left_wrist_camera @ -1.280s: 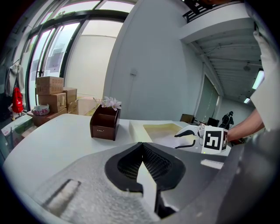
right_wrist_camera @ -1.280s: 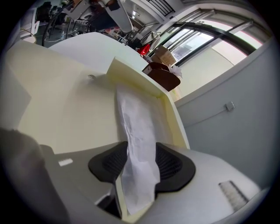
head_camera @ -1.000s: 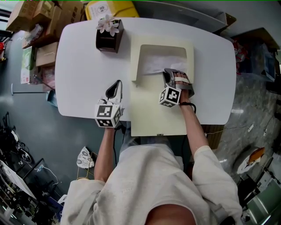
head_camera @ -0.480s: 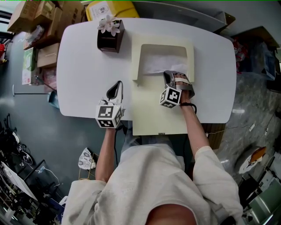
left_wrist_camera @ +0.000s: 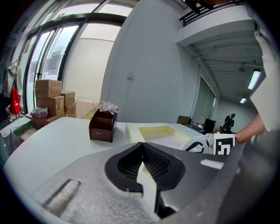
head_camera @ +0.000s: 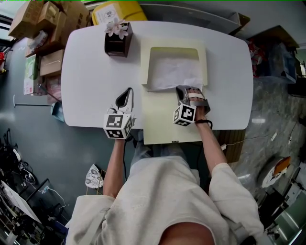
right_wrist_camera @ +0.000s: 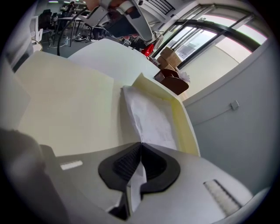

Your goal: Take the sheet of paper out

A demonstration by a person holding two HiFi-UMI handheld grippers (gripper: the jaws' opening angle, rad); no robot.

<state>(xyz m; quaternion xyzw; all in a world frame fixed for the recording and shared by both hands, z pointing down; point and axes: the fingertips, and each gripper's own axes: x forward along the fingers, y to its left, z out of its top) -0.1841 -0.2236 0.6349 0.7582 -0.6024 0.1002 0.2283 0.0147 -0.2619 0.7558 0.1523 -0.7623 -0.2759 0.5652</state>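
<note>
A white sheet of paper (head_camera: 172, 74) lies in the raised pocket of a cream folder (head_camera: 162, 119) on the white table (head_camera: 86, 72). Its near edge sticks out over the pocket's lip. My right gripper (head_camera: 183, 91) is shut on that near edge. In the right gripper view the jaws (right_wrist_camera: 141, 146) pinch the sheet (right_wrist_camera: 151, 116), which runs up into the cream pocket (right_wrist_camera: 181, 118). My left gripper (head_camera: 128, 92) rests at the table's near edge, left of the folder. It is shut with nothing in it (left_wrist_camera: 142, 146).
A brown box with white flowers (head_camera: 117, 42) stands at the table's far left, beside the folder's pocket. Cardboard boxes (head_camera: 48, 19) and a yellow box (head_camera: 112, 10) sit on the floor beyond the table. The table's near edge lies just under both grippers.
The right gripper's jaws closed on the sheet's edge and drew back toward me, sliding the paper partway out of the pocket. The left gripper stayed put.
</note>
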